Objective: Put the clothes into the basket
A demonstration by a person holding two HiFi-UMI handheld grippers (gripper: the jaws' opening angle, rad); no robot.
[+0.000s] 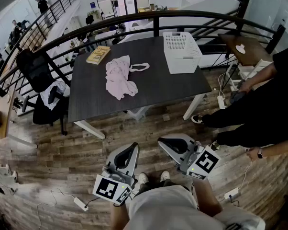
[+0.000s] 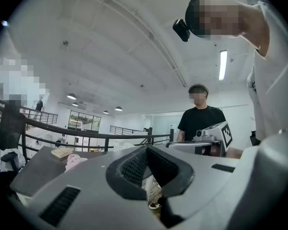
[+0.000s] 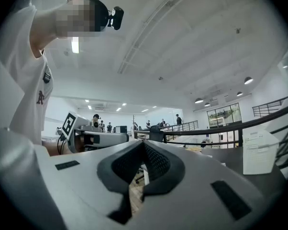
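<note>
Pink clothes (image 1: 119,78) lie crumpled on the dark table (image 1: 158,87), with a small white piece (image 1: 140,67) beside them. The white perforated basket (image 1: 181,51) stands on the table's far right part. Both grippers are held low over the wooden floor, well short of the table. My left gripper (image 1: 133,146) is shut with nothing between its jaws, and my right gripper (image 1: 164,143) is shut and empty too. The left gripper view shows the clothes (image 2: 75,161) far off at the left. In the right gripper view the basket (image 3: 260,152) is at the right.
A book (image 1: 98,54) lies at the table's far left corner. A black chair (image 1: 41,87) with clothes on it stands left of the table. A person in black (image 1: 259,104) stands at the right. A curved railing (image 1: 158,16) runs behind the table. A power strip (image 1: 80,203) lies on the floor.
</note>
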